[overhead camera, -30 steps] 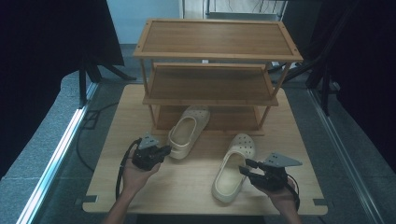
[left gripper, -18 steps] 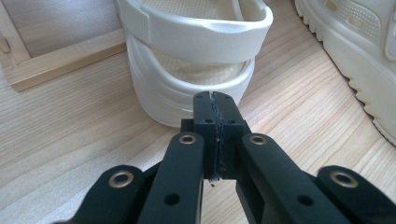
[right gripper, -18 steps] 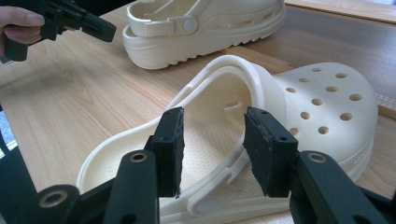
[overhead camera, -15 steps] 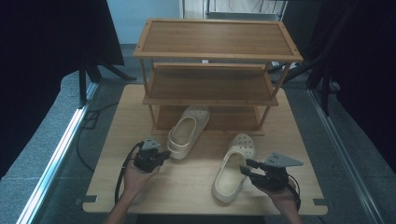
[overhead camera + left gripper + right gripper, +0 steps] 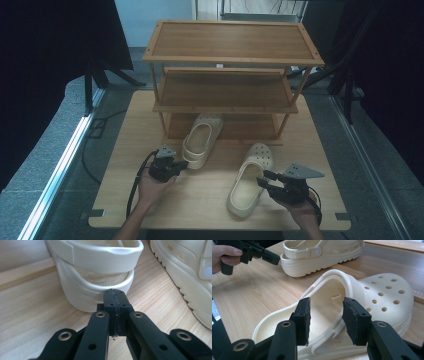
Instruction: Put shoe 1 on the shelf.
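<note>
Two cream clogs lie on the wooden table (image 5: pixel 125 200) in front of a shoe rack (image 5: pixel 232 42). The left clog (image 5: pixel 202 140) points its toe under the rack. My left gripper (image 5: pixel 184 164) is shut with nothing in it, its tips (image 5: pixel 116 293) just short of that clog's heel (image 5: pixel 95 292). The right clog (image 5: pixel 250 180) lies nearer the front edge. My right gripper (image 5: pixel 262 179) is open, and its pads (image 5: pixel 303 320) stand either side of this clog's (image 5: pixel 384 295) near side wall without pressing on it.
The rack has three wooden shelves, all bare, and stands at the back of the table. The right gripper view also takes in the left clog (image 5: pixel 322 252) and the left gripper (image 5: pixel 273 258) in a hand (image 5: pixel 224 253). Dark curtains hang on both sides.
My left gripper has sunk a little towards the table behind the left clog's heel. The right gripper and both clogs have kept still.
</note>
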Available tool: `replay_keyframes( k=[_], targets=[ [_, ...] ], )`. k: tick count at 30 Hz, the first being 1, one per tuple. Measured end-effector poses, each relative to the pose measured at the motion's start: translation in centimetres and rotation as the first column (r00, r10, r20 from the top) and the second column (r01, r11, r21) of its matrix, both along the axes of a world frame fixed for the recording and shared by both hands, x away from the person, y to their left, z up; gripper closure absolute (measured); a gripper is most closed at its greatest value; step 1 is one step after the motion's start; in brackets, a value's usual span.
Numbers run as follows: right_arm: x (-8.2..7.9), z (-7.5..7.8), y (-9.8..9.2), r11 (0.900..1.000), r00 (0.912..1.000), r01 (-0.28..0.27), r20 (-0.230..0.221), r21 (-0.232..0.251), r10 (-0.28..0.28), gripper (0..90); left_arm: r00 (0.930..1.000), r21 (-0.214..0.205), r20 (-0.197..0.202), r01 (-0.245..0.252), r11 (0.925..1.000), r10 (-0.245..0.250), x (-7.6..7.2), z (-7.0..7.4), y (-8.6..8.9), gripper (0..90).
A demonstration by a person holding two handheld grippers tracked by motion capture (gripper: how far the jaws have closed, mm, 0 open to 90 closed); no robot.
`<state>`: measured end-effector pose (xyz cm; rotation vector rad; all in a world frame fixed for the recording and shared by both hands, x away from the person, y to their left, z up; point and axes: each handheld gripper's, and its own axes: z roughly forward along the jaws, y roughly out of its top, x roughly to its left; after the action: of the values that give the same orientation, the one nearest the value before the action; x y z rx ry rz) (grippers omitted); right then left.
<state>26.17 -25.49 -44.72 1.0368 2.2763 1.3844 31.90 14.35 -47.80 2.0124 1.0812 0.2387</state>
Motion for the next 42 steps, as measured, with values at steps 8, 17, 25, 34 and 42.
replay_keyframes(
  k=[8,17,25,34,42],
  targets=[
    [0.0,0.0,-0.1,1.0000,1.0000,0.000,0.000,0.001,0.000,58.1,0.9998,-0.002,0.015,0.009,1.0000,-0.009,1.6,0.9,-1.9,89.2],
    [0.0,0.0,-0.1,1.0000,1.0000,0.002,0.001,0.001,-0.002,58.1,0.9998,0.013,0.022,0.003,0.9999,-0.004,2.8,1.1,-3.9,89.2],
    [0.0,0.0,-0.2,1.0000,1.0000,-0.001,-0.001,0.002,0.001,58.1,0.9998,0.020,0.022,-0.001,0.9998,0.000,3.6,1.2,-4.8,89.3],
    [0.1,0.0,-0.2,1.0000,1.0000,0.001,0.000,0.002,-0.001,58.1,0.9991,0.033,0.041,-0.013,0.9994,0.012,4.7,1.6,-5.6,89.4],
    [0.1,0.0,-0.3,1.0000,1.0000,-0.002,-0.001,0.001,0.002,58.2,0.9983,0.026,0.047,-0.036,0.9990,0.035,5.8,1.4,-6.2,89.6]
  ],
)
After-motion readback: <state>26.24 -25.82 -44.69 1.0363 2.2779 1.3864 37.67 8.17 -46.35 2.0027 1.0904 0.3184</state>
